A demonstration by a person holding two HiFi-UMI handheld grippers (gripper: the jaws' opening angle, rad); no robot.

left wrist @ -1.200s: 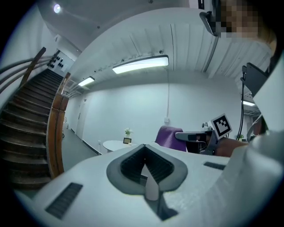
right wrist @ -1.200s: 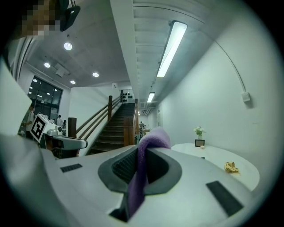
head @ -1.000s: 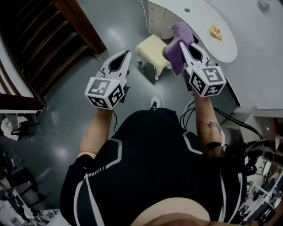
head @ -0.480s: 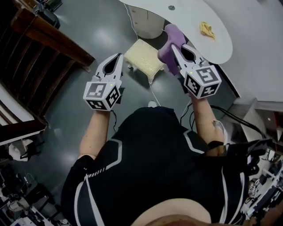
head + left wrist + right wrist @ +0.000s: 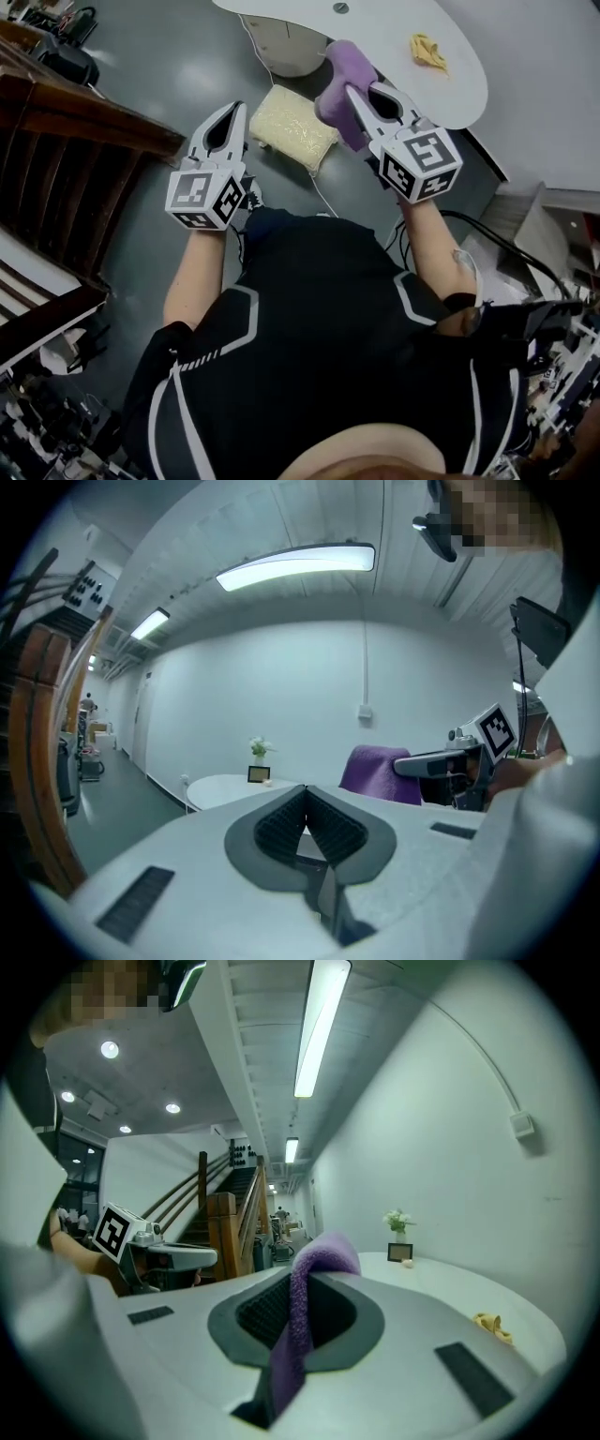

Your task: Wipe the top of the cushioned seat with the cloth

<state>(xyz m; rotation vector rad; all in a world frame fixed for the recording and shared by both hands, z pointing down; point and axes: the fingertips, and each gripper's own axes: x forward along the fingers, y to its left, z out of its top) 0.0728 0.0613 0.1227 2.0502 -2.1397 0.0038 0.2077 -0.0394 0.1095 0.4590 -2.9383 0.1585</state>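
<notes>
The cushioned seat is a small pale yellow stool on the grey floor, seen from above between my two grippers. My right gripper is shut on the purple cloth, which bunches up past the tips, above the seat's right end. In the right gripper view the purple cloth hangs between the jaws of the right gripper. My left gripper is shut and holds nothing, left of the seat. The left gripper in its own view has its pads pressed together, with the purple cloth off to the right.
A white rounded table stands just beyond the seat, with a yellow crumpled thing on it. A wooden staircase fills the left. Cables run over the floor near the seat. Equipment crowds the right.
The seat and table have drawn nearer and slid down-left in the head view, and the staircase has swung left. Both grippers hold the same pose, the right still on the cloth.
</notes>
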